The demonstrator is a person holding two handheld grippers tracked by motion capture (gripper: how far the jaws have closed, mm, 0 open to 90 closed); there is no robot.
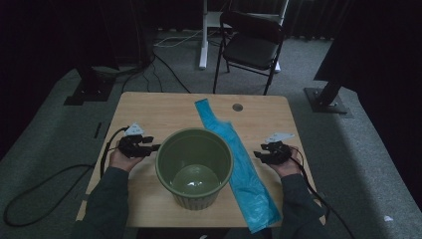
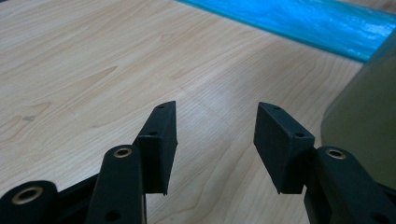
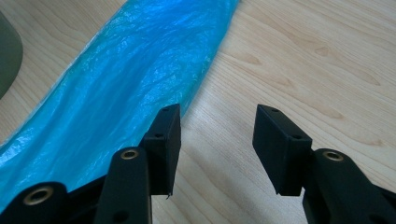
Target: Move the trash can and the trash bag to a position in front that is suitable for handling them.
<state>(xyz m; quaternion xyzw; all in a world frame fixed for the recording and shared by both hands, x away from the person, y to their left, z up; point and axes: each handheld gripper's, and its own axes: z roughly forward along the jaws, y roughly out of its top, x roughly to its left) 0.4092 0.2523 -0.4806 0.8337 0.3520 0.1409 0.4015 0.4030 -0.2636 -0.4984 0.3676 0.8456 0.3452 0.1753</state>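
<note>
Blue plastic bag (image 1: 238,164) lies flat and folded into a long strip on the wooden table (image 1: 149,107), running in the high view from near the far edge down to the near edge, just to the right of a green bin (image 1: 194,167) that stands upright and unlined at the middle of the table. The bag's left edge passes right beside the bin's base; whether it touches it I cannot tell. The left gripper (image 1: 149,147) rests beside the bin's left rim, the right gripper (image 1: 259,155) just to the right of the bag, each held in a hand with a dark sleeve. A black folding chair (image 1: 251,45) stands on the carpet beyond the table.

From the left gripper view, the left gripper (image 2: 217,135) has its jaws spread apart with bare table (image 2: 93,70) between them, the bin's wall (image 2: 369,126) close on the right, the bag (image 2: 299,21) farther off.

From the right gripper view, the right gripper (image 3: 217,140) is likewise released, nothing between the jaws, one fingertip over the bag's (image 3: 126,88) edge.

As I judge it, the work looks like lining the bin with the bag, and it has not begun: the bag is unopened and ungrasped. Left to do: pick it up, open it, fit it over the rim.
</note>
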